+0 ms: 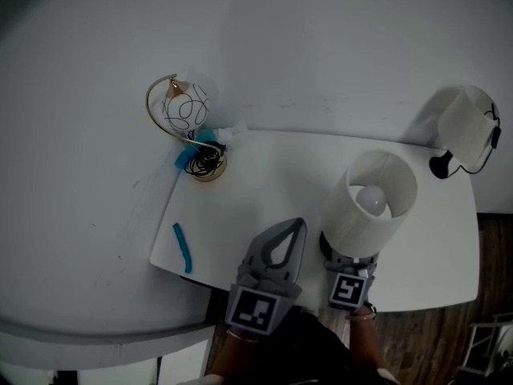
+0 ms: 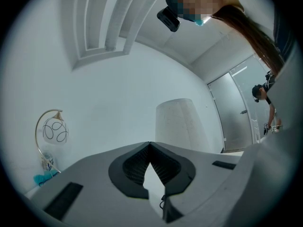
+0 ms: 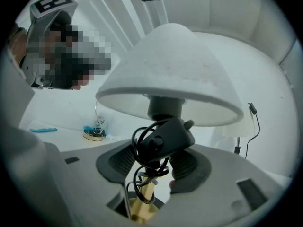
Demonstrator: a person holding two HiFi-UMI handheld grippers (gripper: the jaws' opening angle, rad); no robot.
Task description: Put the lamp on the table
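The left gripper [image 1: 295, 228] is a pale grey plastic shell that narrows to a point. Its jaws are lined with dark, finely ribbed pads [image 2: 135, 166] whose inner edges outline a teardrop. The right gripper [image 3: 156, 164] is the same make (grey shell, dark ribbed lining). Shallow dark rectangular slots [image 2: 64, 200] mark the flat top of each shell. At the rear, the left cube [image 1: 256, 310] and the right cube [image 1: 347, 289] bear black square markers on white. The person wears dark clothing [image 1: 313, 347] and a small black camera [image 2: 168, 19] at the head.
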